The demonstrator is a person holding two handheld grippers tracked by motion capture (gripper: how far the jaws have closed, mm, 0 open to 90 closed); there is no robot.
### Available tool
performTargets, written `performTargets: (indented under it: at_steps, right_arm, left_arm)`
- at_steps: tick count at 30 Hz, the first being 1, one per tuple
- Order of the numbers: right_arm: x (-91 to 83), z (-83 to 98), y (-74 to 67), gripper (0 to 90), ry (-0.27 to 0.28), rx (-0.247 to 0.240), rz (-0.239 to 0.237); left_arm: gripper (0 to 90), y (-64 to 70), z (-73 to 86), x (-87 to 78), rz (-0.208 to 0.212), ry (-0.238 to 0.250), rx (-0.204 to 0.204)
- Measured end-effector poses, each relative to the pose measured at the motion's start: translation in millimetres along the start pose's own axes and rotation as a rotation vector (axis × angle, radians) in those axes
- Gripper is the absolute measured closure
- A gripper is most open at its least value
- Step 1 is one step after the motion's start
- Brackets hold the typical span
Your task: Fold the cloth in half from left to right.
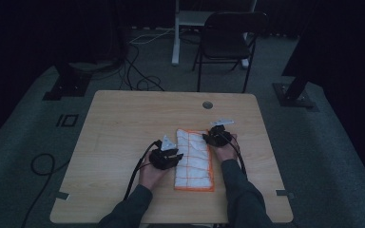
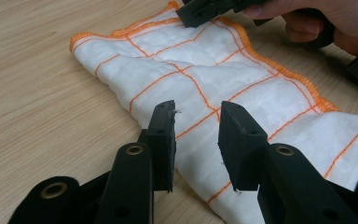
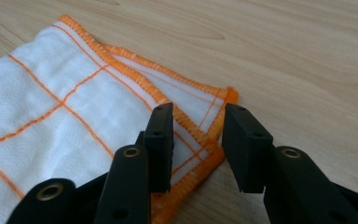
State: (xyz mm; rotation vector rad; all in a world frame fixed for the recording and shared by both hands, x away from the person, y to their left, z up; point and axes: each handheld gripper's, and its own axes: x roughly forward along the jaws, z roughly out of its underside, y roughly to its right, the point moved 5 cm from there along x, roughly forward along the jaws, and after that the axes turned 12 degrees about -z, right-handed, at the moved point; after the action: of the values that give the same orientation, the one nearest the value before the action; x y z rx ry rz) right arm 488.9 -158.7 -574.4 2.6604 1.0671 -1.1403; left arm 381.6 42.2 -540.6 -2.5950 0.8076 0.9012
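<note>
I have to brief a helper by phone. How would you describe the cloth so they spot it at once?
On the wooden table, look on the near half, between the person's two hands. The cloth lies there folded into a long rectangle: white, with a thin orange grid and orange stitched edges. It is the one soft, pale thing beside the black left tool and right tool.

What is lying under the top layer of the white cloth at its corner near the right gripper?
Under the cloth's top layer lies a second layer with the same orange hem, sticking out at the corner, on the wooden table. How many layers lie deeper is hidden.
</note>
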Motion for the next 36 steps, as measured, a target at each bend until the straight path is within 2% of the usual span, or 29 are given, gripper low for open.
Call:
performTargets:
  at_steps: [4, 9, 14, 23, 29, 36]
  right_arm:
    - [-0.3, -0.3, -3.6, 75.9, -0.014, -0.024, -0.001]
    - [-1.1, -1.2, -8.1, 85.7, -0.021, -0.057, 0.024]
    - [-6.7, -7.8, -9.0, 87.3, 0.004, -0.085, 0.071]
    - [-4.1, -21.6, -3.3, 87.6, 0.015, -0.117, 0.086]
    - [5.1, -22.6, 4.6, 87.5, 0.007, -0.098, 0.079]
    - [11.4, -26.6, 6.3, 87.3, 0.007, -0.084, 0.077]
  left_arm:
    - [67.3, 0.5, 0.1, 0.6, 0.003, -0.003, 0.003]
    - [67.2, 1.2, -0.1, 0.7, 0.003, -0.002, 0.004]
    - [67.2, 0.0, 0.3, 1.2, 0.002, -0.006, 0.006]
    - [67.2, 0.8, 0.7, 2.5, 0.000, -0.008, 0.003]
    - [67.2, 1.2, 0.4, 3.8, 0.002, -0.007, 0.004]
    - [67.1, -0.9, 0.2, 4.9, -0.005, -0.006, -0.005]
